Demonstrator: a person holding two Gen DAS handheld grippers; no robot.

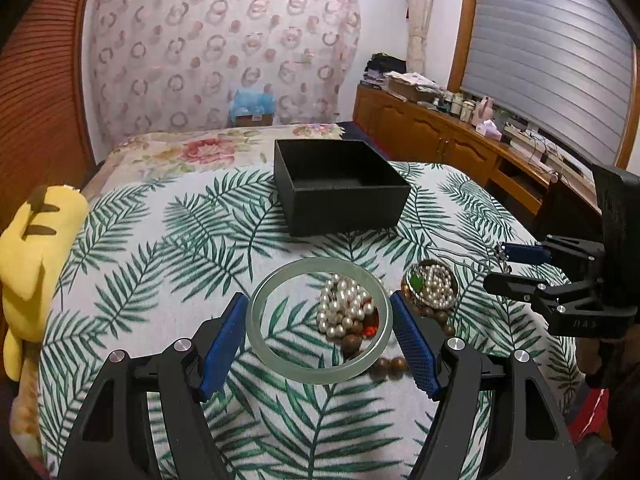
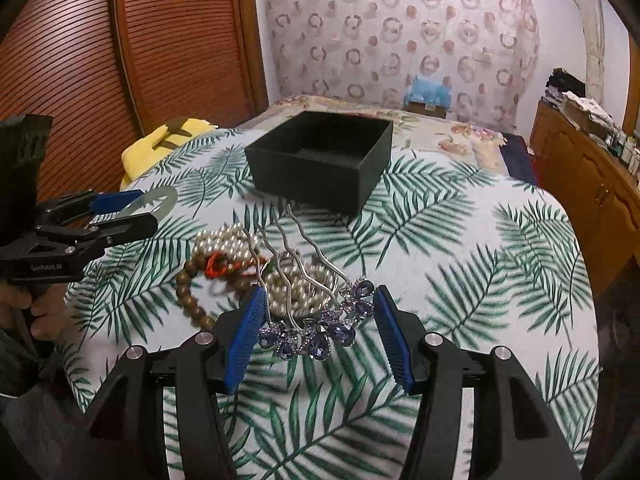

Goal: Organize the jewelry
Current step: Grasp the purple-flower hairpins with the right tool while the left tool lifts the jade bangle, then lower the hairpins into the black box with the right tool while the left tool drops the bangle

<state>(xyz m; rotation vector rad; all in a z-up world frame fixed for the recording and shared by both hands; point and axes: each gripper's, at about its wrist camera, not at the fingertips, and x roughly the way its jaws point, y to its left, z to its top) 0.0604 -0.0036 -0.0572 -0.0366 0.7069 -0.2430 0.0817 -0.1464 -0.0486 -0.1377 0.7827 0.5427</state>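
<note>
My left gripper (image 1: 320, 316) is shut on a pale green jade bangle (image 1: 256, 320), held between its blue pads above the cloth; the bangle also shows in the right wrist view (image 2: 160, 200). My right gripper (image 2: 320, 320) is shut on a silver hair comb with blue gems (image 2: 316, 332), prongs pointing away. Under them lie a pearl necklace (image 1: 344, 308), a wooden bead bracelet (image 2: 188, 292) with a red tassel, and more pearls (image 1: 436, 284). An open, empty black box (image 1: 340, 188) stands beyond, also in the right wrist view (image 2: 320, 160).
A leaf-print cloth (image 1: 160, 280) covers the table. A yellow plush toy (image 1: 36, 264) lies at the left edge. A bed with a floral cover (image 1: 192, 152) lies behind, and a wooden cabinet (image 1: 460, 140) with clutter at the right.
</note>
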